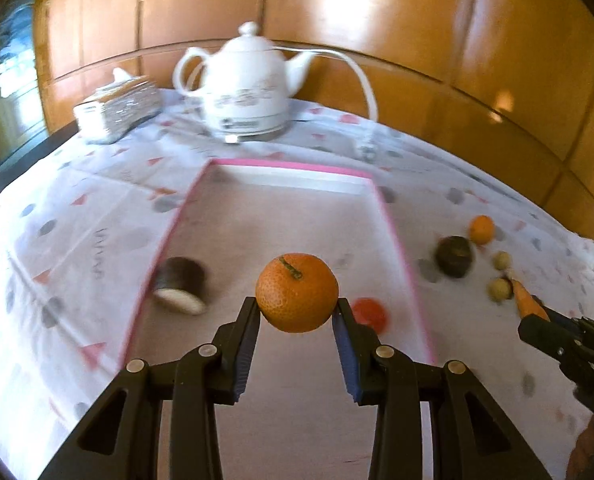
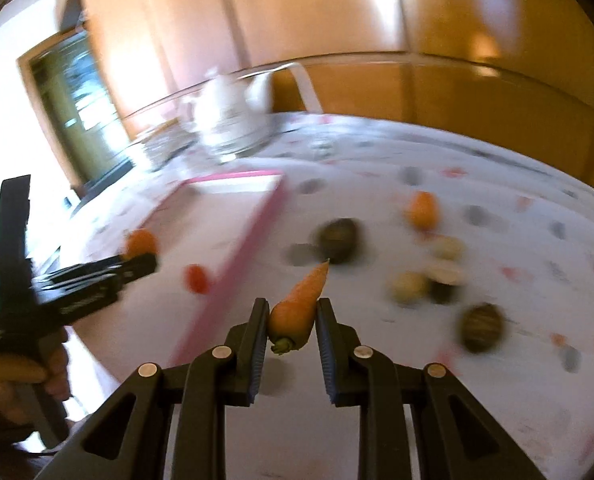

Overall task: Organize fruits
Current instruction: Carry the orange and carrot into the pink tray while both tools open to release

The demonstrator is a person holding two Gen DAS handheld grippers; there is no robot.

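Mandarin [image 1: 297,292]: round, dimpled orange peel w/ green stem, clamped in left tongs [image 1: 297,314] above pink-rim tray [image 1: 401,248].
Carrot [image 2: 297,306]: smooth, tapered, gripped in right tongs [image 2: 291,320] above cloth-covered worktop [image 2: 517,360].
Tray: tomato [image 1: 371,314], dark roll [image 1: 181,284].

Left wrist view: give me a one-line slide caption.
Left gripper holds an orange above the pink-rimmed tray; right gripper carries a carrot.

White teapot [image 1: 249,88], tissue box [image 1: 117,108], patterned tablecloth [image 1: 57,216], wooden wall panels [image 1: 417,20]
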